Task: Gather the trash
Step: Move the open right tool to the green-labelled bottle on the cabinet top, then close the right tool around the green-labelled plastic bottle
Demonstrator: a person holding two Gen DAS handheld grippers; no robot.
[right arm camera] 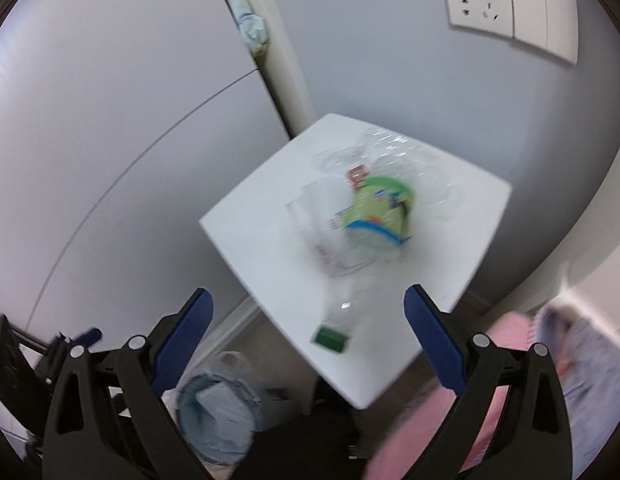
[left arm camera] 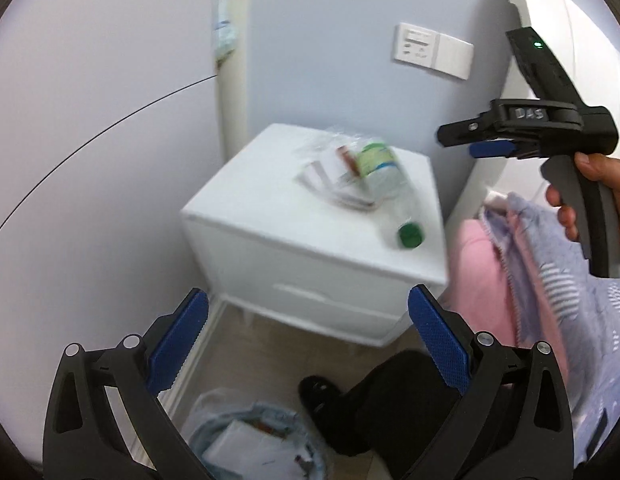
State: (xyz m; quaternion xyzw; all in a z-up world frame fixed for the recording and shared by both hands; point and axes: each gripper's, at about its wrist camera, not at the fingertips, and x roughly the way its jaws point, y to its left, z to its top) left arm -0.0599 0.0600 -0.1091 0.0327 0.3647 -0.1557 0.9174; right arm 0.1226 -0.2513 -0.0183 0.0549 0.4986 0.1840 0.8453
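white bedside worktop [right arm camera: 246,240] in the corner, between a pale wardrobe wall and a bed with pink and blue bedding [left arm camera: 549,280]. on top, all the trash in one heap: clear plastic bottle [right arm camera: 373,216] lying on its side with a green label, green cap [right arm camera: 329,338] pointing toward the near edge; crumpled clear wrap [right arm camera: 389,148] behind it; flat paper slips [right arm camera: 313,216] under and beside it; a small red-brown scrap [right arm camera: 357,174] at the label's far end, too blurred to name.

down on the floor beside the worktop, a lined bin [left arm camera: 250,440] already holding paper.

likely still the approach step, nothing picked up yet. right tool [right arm camera: 310,316] spread wide, empty, aimed at the cap end of the bottle. left tool [left arm camera: 310,324] also spread wide and empty, held lower, over the floor near the bin. from the left wrist view, the right tool seen side-on above the worktop's bed side, gripped by a hand [left arm camera: 597,196].

next move probably calls for: lowering the right tool around the bottle's neck, closing firmly enough for slick round plastic, then carrying it down to the bin.

possible snags: bottle rolling off the near edge if nudged; slips and wrap dragging along with it; dark shoe and trouser leg [left arm camera: 373,400] standing close by the bin.
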